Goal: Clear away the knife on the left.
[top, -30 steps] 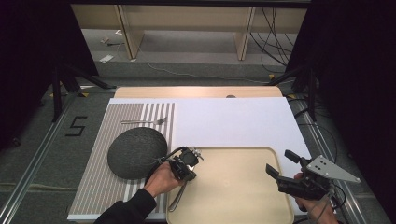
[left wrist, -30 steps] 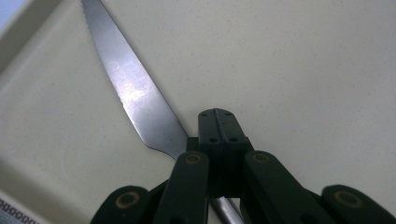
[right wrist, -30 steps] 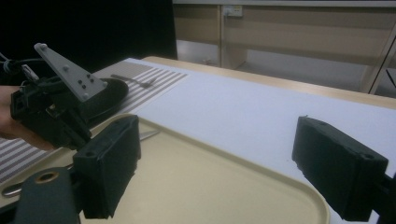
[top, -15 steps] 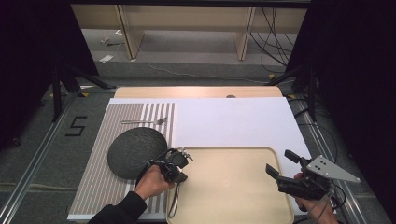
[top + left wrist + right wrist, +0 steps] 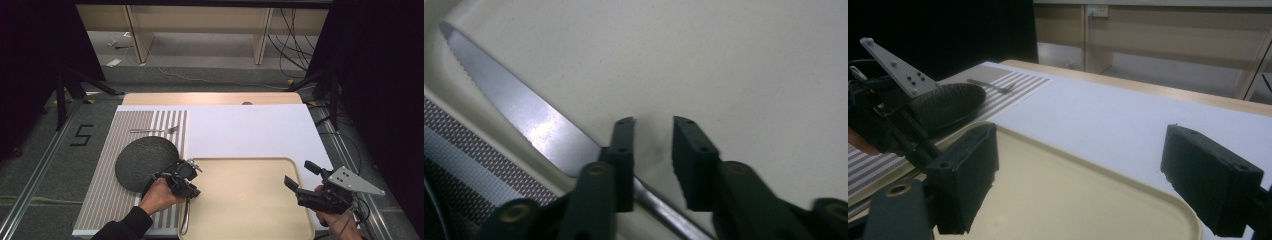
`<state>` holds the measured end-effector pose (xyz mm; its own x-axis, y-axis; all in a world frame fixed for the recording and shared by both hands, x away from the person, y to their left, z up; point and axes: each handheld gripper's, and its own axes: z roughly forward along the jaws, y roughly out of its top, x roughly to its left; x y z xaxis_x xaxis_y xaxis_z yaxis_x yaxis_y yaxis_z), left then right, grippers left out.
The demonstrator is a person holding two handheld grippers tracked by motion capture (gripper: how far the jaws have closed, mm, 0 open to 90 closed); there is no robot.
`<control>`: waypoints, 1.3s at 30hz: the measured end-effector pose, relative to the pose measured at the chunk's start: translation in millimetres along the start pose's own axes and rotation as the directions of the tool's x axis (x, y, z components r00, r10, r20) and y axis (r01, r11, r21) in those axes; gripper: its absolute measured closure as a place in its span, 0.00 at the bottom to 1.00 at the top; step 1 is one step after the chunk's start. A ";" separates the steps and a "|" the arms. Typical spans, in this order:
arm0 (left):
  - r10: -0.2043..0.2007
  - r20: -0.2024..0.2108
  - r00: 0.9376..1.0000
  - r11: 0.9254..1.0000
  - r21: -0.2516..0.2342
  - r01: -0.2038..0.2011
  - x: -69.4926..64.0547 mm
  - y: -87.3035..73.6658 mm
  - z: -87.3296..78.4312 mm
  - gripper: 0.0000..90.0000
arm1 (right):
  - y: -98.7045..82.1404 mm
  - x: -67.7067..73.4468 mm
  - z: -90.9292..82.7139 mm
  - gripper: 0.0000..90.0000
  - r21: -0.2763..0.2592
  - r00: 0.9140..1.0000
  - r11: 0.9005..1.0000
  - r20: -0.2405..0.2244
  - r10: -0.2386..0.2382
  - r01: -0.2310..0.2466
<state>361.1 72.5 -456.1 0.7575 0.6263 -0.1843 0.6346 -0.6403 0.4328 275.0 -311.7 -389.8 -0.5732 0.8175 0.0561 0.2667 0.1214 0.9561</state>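
A serrated steel knife (image 5: 529,125) is seen lying on the smooth cream tray (image 5: 250,200); the left claw (image 5: 653,150), just opened, stands apart above it, the right claw (image 5: 1078,185) wide apart.

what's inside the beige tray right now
A knife lies along the left wall of the tray, beside the left gripper, whose jaws have just been opening. Its handle is hidden by the gripper.

A grey floor (image 5: 60,165) carries a number mark (image 5: 81,135), cables (image 5: 285,40) lie behind, and black curtains (image 5: 35,55) stand at both sides.
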 end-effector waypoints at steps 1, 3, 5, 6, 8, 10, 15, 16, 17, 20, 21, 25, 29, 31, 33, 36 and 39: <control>-0.003 -0.005 1.000 1.000 -0.014 0.003 -0.5 -0.3 -1.8 0.61 | 0.1 0.2 -0.1 0.18 0.000 1.000 1.000 0.000 0.001 -0.001; -0.004 -0.006 1.000 0.999 -0.038 0.004 -2.5 -0.8 -5.4 0.47 | 0.1 0.1 -0.2 0.18 0.005 1.000 1.000 0.001 0.000 0.000; 0.003 0.001 1.000 0.998 -0.070 -0.003 -5.3 -1.2 -9.6 0.38 | 0.1 0.1 -0.2 0.18 0.005 1.000 1.000 0.001 -0.001 0.001; 0.004 0.007 1.000 0.996 -0.088 -0.003 -6.9 -1.3 -11.5 0.34 | 0.1 0.3 -0.3 0.18 0.004 1.000 1.000 -0.001 0.002 -0.001; -0.006 0.001 1.000 0.993 -0.116 0.006 -9.0 -1.0 -14.9 0.24 | 0.1 0.3 -0.2 0.18 0.004 1.000 1.000 0.000 0.001 -0.001; -0.006 -0.002 1.000 0.989 -0.147 0.005 -9.9 -1.5 -18.4 0.20 | 0.1 0.3 -0.2 0.18 0.005 1.000 1.000 0.001 0.000 0.000; 0.006 -0.001 1.000 0.975 -0.222 -0.006 -10.7 -4.8 -28.2 0.17 | 0.2 0.3 -0.7 0.18 0.005 1.000 1.000 -0.001 0.005 -0.005; 0.014 0.007 1.000 0.971 -0.238 -0.012 -10.4 -5.6 -30.5 0.17 | 0.3 0.1 -0.9 0.18 0.008 1.000 1.000 -0.004 0.005 -0.005; 0.012 0.011 1.000 0.965 -0.261 -0.009 -10.8 -6.3 -32.2 0.17 | 0.2 0.0 -0.4 0.18 0.002 1.000 1.000 -0.002 0.001 -0.001; 0.014 0.007 1.000 0.949 -0.314 -0.011 -12.0 -8.0 -37.9 0.17 | 0.2 0.4 0.0 0.18 0.005 1.000 1.000 0.001 0.000 0.000; 0.014 -0.006 1.000 0.944 -0.330 -0.015 -12.5 -8.7 -39.5 0.17 | 0.2 0.6 0.1 0.18 0.004 1.000 1.000 0.001 0.000 0.000; 0.005 -0.014 1.000 0.920 -0.391 -0.010 -11.8 -12.0 -46.4 0.15 | 0.2 0.8 -0.2 0.18 0.003 1.000 1.000 -0.002 0.002 -0.002; 0.013 -0.011 1.000 0.891 -0.453 -0.017 -11.4 -16.1 -52.9 0.15 | 0.5 0.5 -0.7 0.18 0.004 1.000 1.000 -0.003 0.006 -0.006; 0.026 -0.014 1.000 0.876 -0.481 -0.029 -12.3 -18.6 -55.6 0.14 | 0.4 0.3 -0.4 0.18 0.005 1.000 1.000 0.000 0.005 -0.005; 0.035 -0.017 0.999 0.857 -0.514 -0.039 -13.6 -21.7 -58.8 0.13 | 0.3 0.8 0.0 0.18 0.005 1.000 1.000 0.001 0.006 -0.006; 0.050 -0.039 0.998 0.824 -0.563 -0.063 -16.1 -27.2 -64.9 0.13 | 0.3 0.8 -0.1 0.18 0.002 1.000 1.000 -0.001 0.003 -0.003; 0.042 -0.037 0.998 0.788 -0.613 -0.056 -16.4 -32.5 -71.1 0.13 | 0.3 0.7 -0.9 0.18 0.005 1.000 1.000 -0.002 0.006 -0.006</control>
<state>317.2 114.7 -404.4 0.7775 0.6147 -0.1332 0.3642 -0.2673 0.8922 274.0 -311.6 -389.2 -0.5728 0.8173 0.0624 0.2744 0.1195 0.9542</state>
